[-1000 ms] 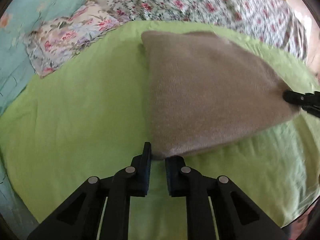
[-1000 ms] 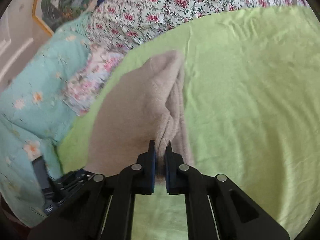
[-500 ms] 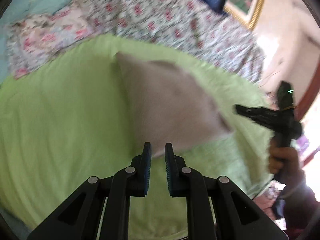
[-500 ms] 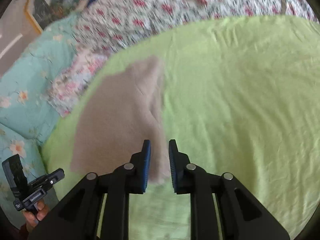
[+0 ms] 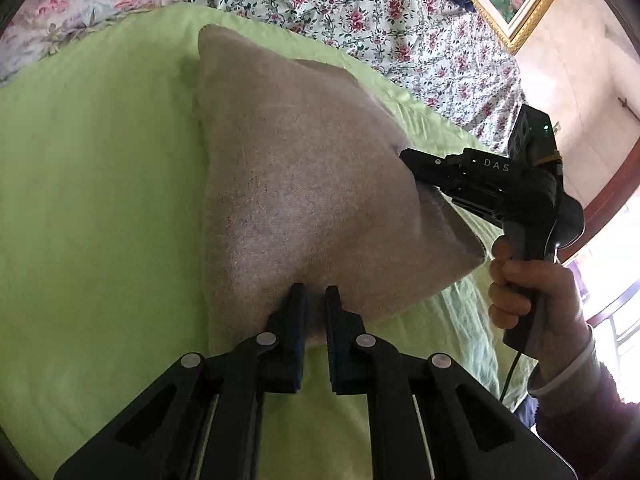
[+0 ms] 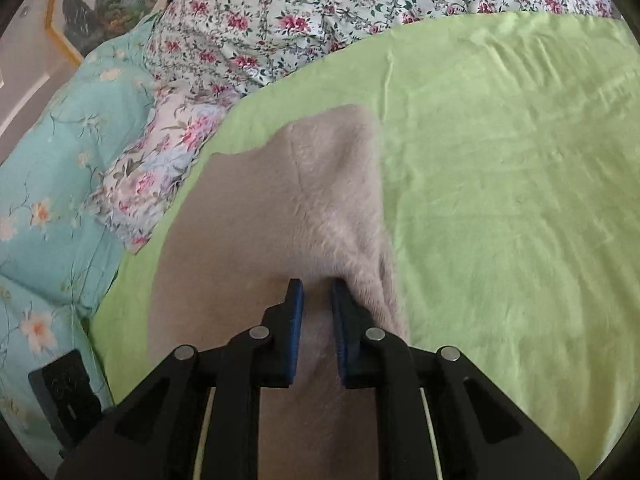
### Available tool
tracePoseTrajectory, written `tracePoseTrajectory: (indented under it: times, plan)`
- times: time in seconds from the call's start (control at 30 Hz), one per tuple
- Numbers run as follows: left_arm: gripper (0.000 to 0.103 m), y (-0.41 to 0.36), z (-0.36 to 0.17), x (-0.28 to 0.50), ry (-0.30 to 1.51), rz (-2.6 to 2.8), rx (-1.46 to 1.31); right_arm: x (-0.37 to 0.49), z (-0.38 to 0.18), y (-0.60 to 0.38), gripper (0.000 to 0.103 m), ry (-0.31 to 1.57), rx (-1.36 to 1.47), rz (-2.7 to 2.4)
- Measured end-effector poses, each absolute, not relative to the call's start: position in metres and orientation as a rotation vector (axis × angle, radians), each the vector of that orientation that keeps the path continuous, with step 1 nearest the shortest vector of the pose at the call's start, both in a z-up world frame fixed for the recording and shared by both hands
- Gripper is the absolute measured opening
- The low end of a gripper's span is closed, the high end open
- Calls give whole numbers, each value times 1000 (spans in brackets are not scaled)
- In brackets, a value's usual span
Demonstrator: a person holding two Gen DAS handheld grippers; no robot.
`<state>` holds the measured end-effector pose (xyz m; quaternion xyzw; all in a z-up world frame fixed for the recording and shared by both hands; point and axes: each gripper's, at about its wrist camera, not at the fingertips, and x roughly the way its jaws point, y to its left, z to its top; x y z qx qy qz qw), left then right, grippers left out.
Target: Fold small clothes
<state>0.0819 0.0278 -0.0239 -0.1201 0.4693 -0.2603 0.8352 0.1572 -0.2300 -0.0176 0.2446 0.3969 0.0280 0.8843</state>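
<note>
Beige knit garment (image 5: 304, 184) sits on the lime-green sheet (image 5: 100, 200) of the bed, spread in a rough triangle with its far tip pointing at the floral quilt (image 5: 360, 8). My left claw (image 5: 315, 300) is at the near edge of the cloth, jaws drawn nearly together with a fold of the knit pinched between them. Over on the right, my right claw (image 6: 317, 292) sits on the garment's other corner; its jaws are closing, fuzzy fabric lies in the narrow gap, and the right pad presses against a raised ridge of the knit. From the left camera I see that claw side-on, its tip touching the cloth's right edge, a hand (image 5: 532, 292) wrapped round its handle. Turquoise flowered bedding (image 6: 52, 208) lies beside the sheet, and a framed painting (image 6: 104, 4) hangs behind.
</note>
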Motion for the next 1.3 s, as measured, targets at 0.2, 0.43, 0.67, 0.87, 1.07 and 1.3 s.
tracePoseTrajectory:
  times: [0.2,0.43,0.67,0.87,1.07,1.3]
  plan:
    - [8,30,-20,77,995,-529,-250,131,4,-216,18,797,476,102]
    - [8,26,-19,77,1001,-511,-238,68,-11,-199,18,880,310,44]
    - [9,23,-12,70,1001,-487,-166,68,-29,-215,15,889,316,-6]
    - [9,28,-14,63,1017,-471,-164,61,-31,-215,15,881,338,4]
    - [21,34,-5,51,1030,-453,-119,51,-27,-219,17,897,342,-10]
    - [61,47,17,23,973,-363,-58,19,-13,-220,20,890,320,-31]
